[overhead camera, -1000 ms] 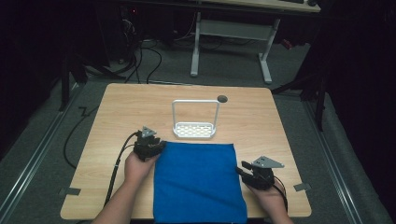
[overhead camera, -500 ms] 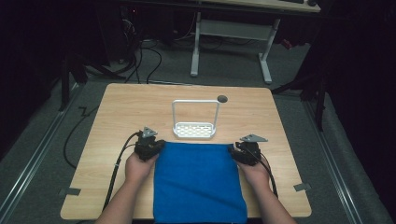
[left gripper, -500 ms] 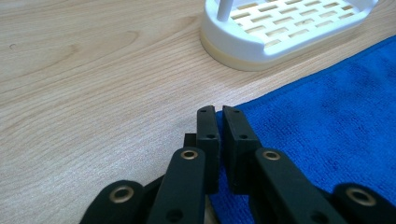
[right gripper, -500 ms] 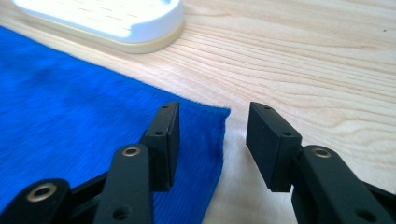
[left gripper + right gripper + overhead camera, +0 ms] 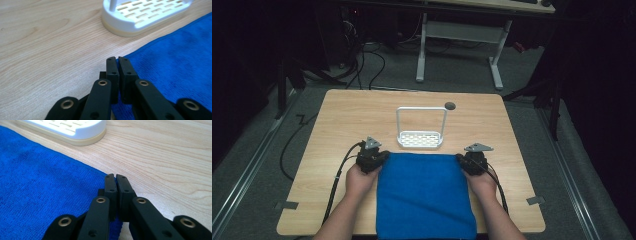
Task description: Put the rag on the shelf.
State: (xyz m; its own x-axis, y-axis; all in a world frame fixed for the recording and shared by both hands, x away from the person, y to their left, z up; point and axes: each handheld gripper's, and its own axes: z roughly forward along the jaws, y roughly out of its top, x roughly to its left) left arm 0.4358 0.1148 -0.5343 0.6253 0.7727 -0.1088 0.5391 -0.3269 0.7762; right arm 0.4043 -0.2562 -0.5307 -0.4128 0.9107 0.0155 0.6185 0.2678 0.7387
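Pinching: left gripper [image 5: 379, 159] clamped on blue terry-cloth towel [image 5: 424, 195] far-left corner | right gripper [image 5: 463, 161] clamped on far-right corner | towel flat on light wooden table [image 5: 342, 120]

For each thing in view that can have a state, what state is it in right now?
Blue terry cloth: spread flat, near edge hanging over the table edge.
White slotted plastic rack: upright, nothing in it, beyond the cloth.
Left tool: shut on the cloth's far left corner.
Right tool: shut on its far right corner.
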